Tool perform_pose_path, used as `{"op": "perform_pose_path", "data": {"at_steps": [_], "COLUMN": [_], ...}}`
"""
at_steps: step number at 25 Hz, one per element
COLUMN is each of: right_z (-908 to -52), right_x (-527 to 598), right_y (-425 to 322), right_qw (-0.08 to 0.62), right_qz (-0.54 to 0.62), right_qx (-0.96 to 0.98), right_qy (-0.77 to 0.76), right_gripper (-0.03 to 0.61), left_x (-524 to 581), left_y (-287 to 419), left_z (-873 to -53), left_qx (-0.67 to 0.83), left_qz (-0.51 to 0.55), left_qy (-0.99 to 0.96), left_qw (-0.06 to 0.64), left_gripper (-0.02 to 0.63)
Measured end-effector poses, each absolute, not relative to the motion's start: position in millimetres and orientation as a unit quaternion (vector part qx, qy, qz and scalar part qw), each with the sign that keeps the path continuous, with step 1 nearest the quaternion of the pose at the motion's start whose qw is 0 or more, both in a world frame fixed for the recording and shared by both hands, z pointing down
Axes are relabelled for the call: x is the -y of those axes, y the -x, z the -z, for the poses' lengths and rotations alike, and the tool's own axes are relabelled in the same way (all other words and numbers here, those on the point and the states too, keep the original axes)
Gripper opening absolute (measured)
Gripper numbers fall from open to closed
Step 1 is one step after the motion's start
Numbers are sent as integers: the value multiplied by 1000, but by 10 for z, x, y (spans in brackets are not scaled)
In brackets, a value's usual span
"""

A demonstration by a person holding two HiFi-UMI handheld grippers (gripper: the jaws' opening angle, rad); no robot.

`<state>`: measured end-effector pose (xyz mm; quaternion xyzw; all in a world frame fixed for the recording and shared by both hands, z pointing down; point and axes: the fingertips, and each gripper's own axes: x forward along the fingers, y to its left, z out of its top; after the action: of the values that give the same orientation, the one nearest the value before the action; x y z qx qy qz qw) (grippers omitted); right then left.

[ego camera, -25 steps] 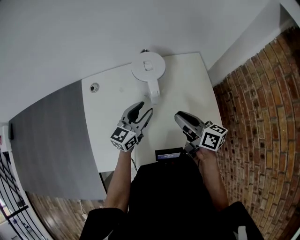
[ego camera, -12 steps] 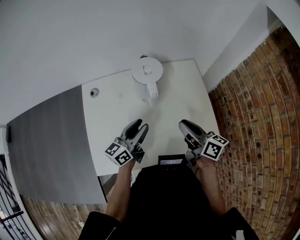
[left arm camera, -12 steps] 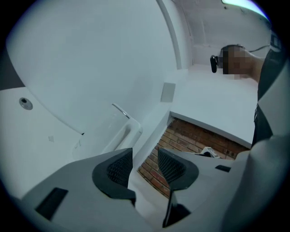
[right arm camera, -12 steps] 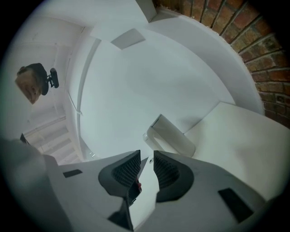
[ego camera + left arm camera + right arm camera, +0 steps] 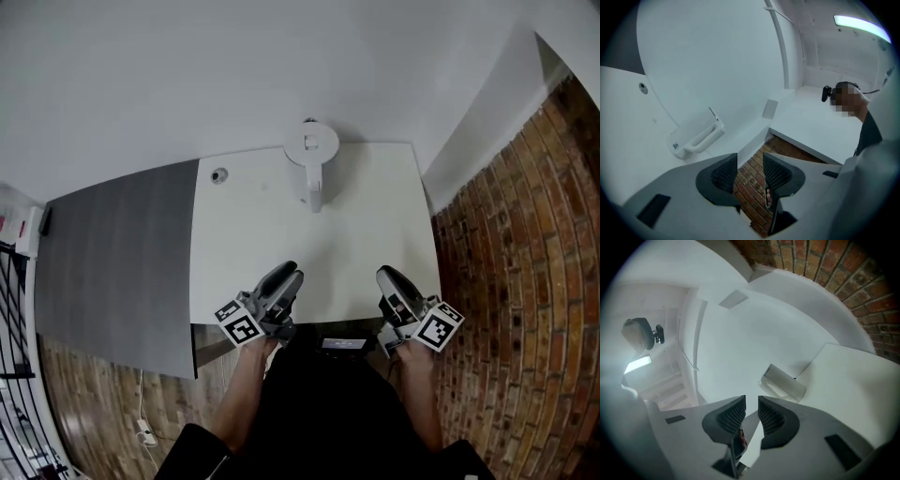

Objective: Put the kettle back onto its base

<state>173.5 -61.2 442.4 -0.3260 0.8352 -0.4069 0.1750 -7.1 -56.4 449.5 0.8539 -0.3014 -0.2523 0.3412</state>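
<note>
We hold two grippers, both open. The left gripper's (image 5: 750, 163) black ribbed pads stand apart with nothing between them. The right gripper's (image 5: 751, 401) pads show a narrower gap, also empty. Both hover at the near edge of the one white rectangular table (image 5: 370, 234).

One white plastic kettle (image 5: 312, 148) stands at the far edge, well apart from both, its handle toward us. We cannot tell whether a base lies under it. One small round hole (image 5: 219, 174) lies to its left.

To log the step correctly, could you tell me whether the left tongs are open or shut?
Open: the grey left tongs show a clear gap between their dark ribbed pads, with only red brick behind, nothing held.
</note>
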Motion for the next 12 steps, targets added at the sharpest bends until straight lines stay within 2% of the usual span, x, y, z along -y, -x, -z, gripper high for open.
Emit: {"op": "perform_pose_path", "data": {"at_steps": [12], "right_z": [-4430], "right_x": [-103], "right_y": [-1834], "right_qw": [200], "right_qz": [421], "right_qx": [-848], "right_qy": [254], "right_gripper": [66], "left_x": [-485], "left_y": [-364], "left_z": [-4344], "left_qx": [313], "left_qz": [219], "left_qy": [-854], "left_qw": [354], "left_gripper": [184]}}
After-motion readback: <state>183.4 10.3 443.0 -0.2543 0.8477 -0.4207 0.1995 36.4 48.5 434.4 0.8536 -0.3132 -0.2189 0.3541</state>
